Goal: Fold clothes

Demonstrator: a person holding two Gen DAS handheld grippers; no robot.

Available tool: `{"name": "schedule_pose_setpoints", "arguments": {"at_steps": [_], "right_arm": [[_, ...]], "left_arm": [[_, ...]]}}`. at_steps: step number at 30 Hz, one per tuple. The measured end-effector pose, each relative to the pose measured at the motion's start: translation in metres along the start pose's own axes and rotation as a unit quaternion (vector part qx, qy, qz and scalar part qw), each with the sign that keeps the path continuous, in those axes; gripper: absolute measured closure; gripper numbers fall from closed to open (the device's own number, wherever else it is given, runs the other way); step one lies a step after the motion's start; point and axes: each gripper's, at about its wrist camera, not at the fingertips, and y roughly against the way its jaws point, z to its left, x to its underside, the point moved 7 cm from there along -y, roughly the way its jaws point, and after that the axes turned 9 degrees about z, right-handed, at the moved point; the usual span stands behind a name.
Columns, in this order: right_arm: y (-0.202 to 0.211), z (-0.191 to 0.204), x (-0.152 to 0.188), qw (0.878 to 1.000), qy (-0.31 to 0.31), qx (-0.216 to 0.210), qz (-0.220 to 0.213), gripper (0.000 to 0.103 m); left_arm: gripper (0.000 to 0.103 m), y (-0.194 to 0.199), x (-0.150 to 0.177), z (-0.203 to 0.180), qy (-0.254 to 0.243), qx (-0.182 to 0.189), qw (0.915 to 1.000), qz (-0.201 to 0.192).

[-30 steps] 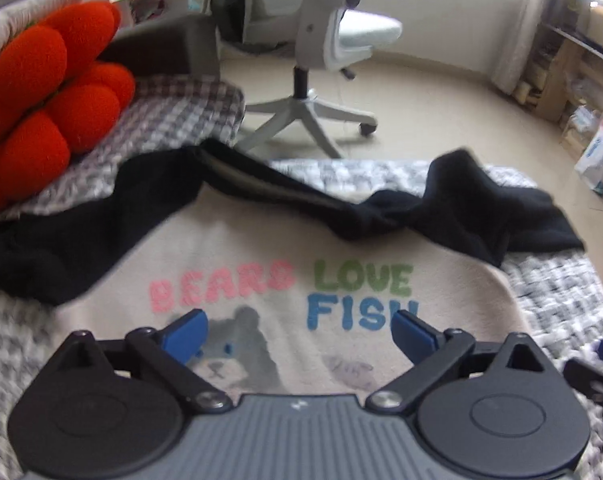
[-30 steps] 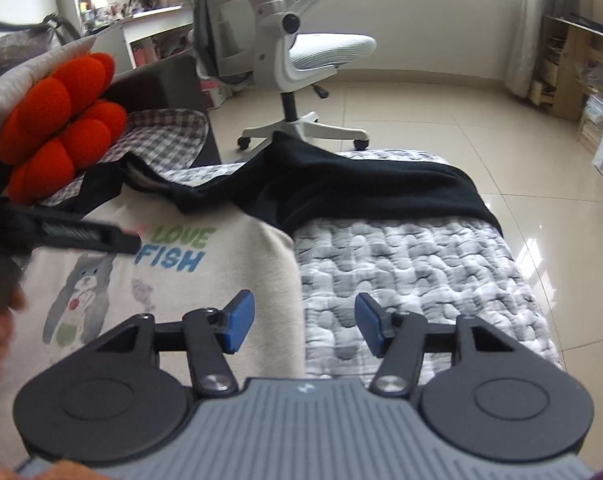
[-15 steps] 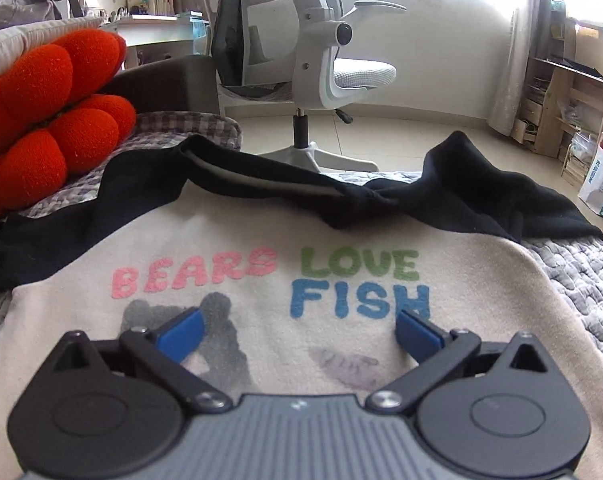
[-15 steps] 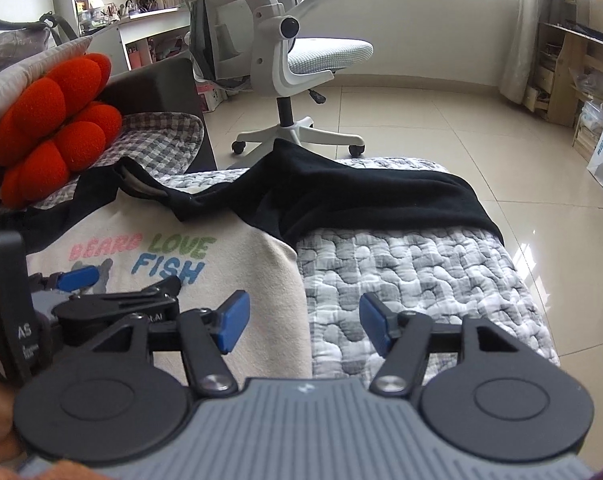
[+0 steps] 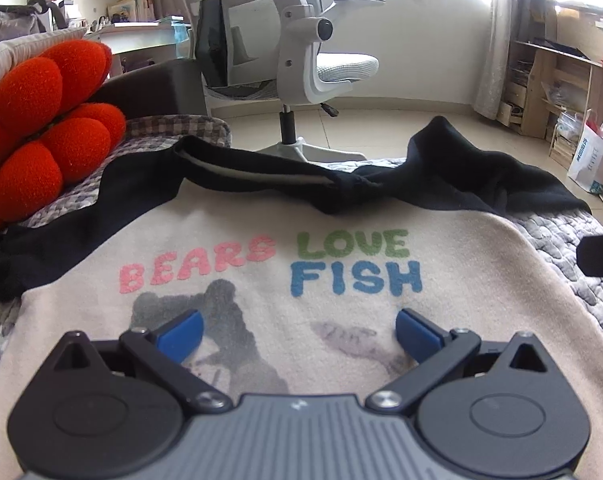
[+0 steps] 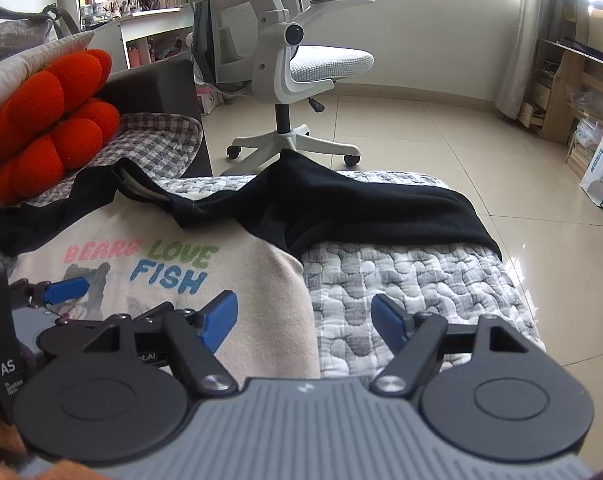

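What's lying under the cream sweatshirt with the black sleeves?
The cream sweatshirt lies on a grey-and-white quilted cover, which shows bare beside its edge. Anything directly beneath the sweatshirt is covered.

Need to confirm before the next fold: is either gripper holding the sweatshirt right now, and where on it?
Nothing is held. The left gripper is open over the sweatshirt print; the right gripper, jaws just opening, straddles its side edge without pinching.

Sweatshirt [image 5: 441, 264] is cream w/ black sleeves, lettering in pink, green & blue (plus a grey bear print). Quilt [image 6: 413, 280] is grey/white blotchy, cushion [image 5: 41, 120] bright orange-red.
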Motion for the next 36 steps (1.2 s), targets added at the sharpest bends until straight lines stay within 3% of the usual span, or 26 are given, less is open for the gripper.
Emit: {"name": "schedule_pose_setpoints", "arguments": {"at_steps": [4,21,36], "right_arm": [[0.001,0.000,0.000,1.000,0.002,0.006,-0.006,0.016],[-0.001,-0.001,0.001,1.000,0.012,0.013,-0.008,0.010],[0.010,0.015,0.000,0.999,0.024,-0.008,-0.021,0.005]], "left_arm": [[0.000,0.002,0.004,0.003,0.010,0.001,0.9999,-0.004],[0.000,0.004,0.008,0.006,0.026,0.004,0.9996,-0.012],[0.000,0.004,0.008,0.006,0.026,0.005,0.9996,-0.012]]}}
